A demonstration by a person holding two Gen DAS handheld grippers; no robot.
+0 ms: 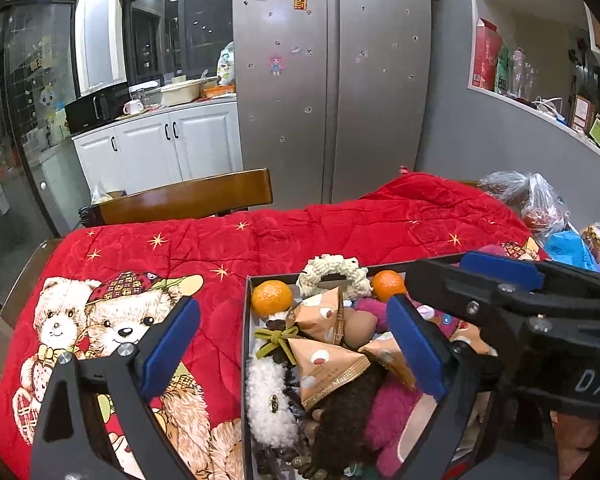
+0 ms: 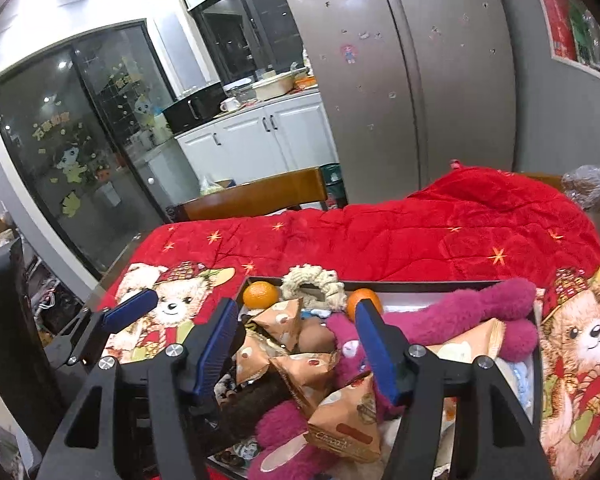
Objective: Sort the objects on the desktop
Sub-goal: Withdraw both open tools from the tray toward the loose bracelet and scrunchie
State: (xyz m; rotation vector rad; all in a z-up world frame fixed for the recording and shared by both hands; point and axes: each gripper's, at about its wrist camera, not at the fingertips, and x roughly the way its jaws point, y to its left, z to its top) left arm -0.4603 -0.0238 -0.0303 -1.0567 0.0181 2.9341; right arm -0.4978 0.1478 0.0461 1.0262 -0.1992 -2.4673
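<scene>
A dark-rimmed box [image 1: 247, 320] [image 2: 420, 285] on the red blanket holds mixed items: two oranges [image 1: 271, 298] [image 2: 261, 294], a cream scrunchie [image 1: 334, 275] [image 2: 313, 284], tan triangular snack packets [image 1: 326, 368] [image 2: 306, 370], a pink plush toy [image 2: 476, 312] [image 1: 392, 412] and a white fluffy item [image 1: 268, 400]. My left gripper [image 1: 296, 348] is open and empty, hovering over the box's left half. My right gripper [image 2: 296, 344] is open and empty over the packets. The right gripper also shows in the left wrist view [image 1: 500, 280], and the left one in the right wrist view [image 2: 128, 308].
The red teddy-bear blanket [image 1: 260, 240] [image 2: 440, 232] covers the table. A wooden chair back [image 1: 188, 198] [image 2: 256, 196] stands behind it. Plastic bags [image 1: 536, 204] lie at the far right. A steel fridge [image 1: 332, 80] and white cabinets [image 1: 160, 148] stand behind.
</scene>
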